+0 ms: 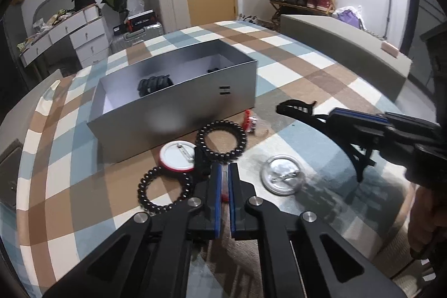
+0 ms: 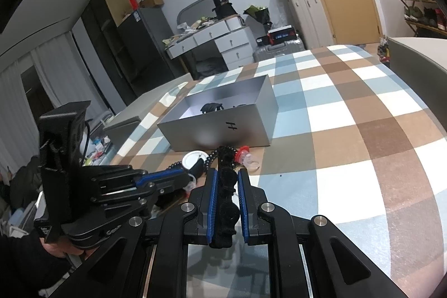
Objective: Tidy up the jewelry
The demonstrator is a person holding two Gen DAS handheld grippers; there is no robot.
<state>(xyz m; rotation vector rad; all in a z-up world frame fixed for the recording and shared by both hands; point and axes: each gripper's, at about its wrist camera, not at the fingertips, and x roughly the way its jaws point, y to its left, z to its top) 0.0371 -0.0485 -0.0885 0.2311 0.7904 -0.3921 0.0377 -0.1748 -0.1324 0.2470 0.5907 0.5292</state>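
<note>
Two bead bracelets (image 1: 222,141) lie before the grey box (image 1: 178,102) (their destination), so my left gripper (image 1: 223,172) clamps a red-edged item while my right gripper (image 2: 225,180) grips a black band (image 2: 225,203).

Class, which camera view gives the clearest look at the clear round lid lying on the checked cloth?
The left wrist view: the clear lid lies fully visible beside the left gripper. In the right wrist view I cannot find it.

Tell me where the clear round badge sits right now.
In the left wrist view, the clear round badge lies flat on the checked cloth, right of the left tongs.
</note>
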